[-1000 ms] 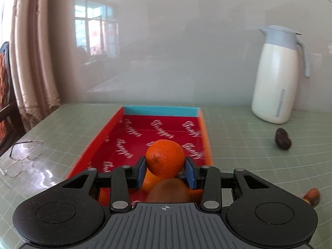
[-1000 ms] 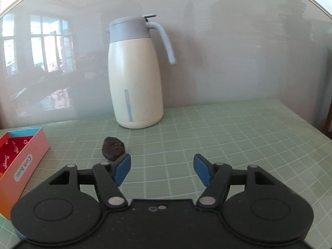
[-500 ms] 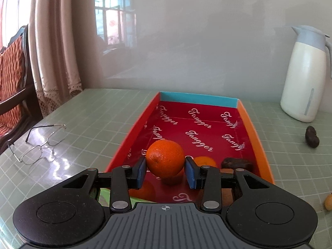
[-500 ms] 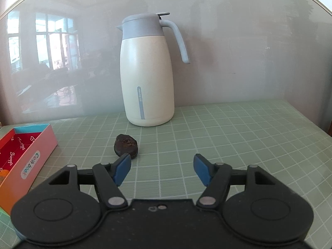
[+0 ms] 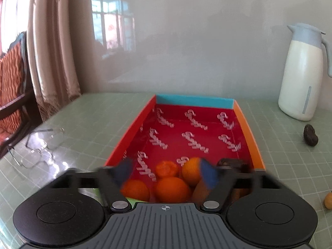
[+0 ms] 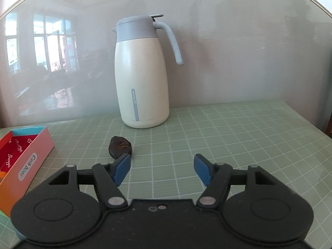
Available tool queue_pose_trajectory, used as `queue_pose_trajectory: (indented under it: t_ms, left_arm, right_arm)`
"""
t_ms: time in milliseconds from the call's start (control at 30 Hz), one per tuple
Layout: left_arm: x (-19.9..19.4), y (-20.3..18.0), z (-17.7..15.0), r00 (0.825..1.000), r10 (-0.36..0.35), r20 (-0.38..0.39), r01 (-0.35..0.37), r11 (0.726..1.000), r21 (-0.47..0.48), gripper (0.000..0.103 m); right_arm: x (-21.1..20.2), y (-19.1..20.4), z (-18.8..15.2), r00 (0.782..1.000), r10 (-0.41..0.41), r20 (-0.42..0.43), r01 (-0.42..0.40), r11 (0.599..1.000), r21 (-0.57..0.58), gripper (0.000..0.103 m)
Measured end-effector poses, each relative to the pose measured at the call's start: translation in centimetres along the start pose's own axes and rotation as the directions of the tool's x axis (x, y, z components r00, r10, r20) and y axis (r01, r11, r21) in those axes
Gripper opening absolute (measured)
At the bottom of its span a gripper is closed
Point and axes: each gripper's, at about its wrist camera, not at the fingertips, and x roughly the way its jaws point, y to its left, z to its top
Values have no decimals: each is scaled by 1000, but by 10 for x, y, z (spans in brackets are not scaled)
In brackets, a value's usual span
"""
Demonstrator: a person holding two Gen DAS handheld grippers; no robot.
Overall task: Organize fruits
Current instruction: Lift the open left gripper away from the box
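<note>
As seen, box (image 5: 249, 137) w/ 4 oranges (image 5: 173, 188).

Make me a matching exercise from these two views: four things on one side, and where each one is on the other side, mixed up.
Things:
1. oranges
2. thermos jug
3. eyeglasses
4. dark dried fruit

Places:
A. on the table left of the box
B. upright against the wall
C. near end of the red box
D. on the table, just ahead of the right tool's left finger

Pairs: 1-C, 2-B, 3-A, 4-D
</note>
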Motion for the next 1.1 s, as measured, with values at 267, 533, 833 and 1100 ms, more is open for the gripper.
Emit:
queue_pose_trajectory:
  t_ms: [267, 533, 833, 1100]
  left_arm:
    - [-7, -7, 1, 1000, 8, 30, -8, 1000, 26, 94]
    - [-11, -19, 0, 999, 5, 41, -8, 997, 80, 103]
    - [-15, -3, 2, 997, 47, 57, -46, 999, -15, 103]
    - [-11, 18, 1, 988, 138, 72, -137, 990, -26, 103]
  right_arm:
    - [-1, -8, 1, 1000, -7, 5, 7, 1000, 6, 70]
    - [-1, -15, 2, 1000, -16, 6, 16, 1000, 10, 72]
    - [13, -20, 5, 1000, -13, 11, 13, 999, 38, 72]
    - [32, 0, 6, 999, 47, 1, -47, 998, -32, 72]
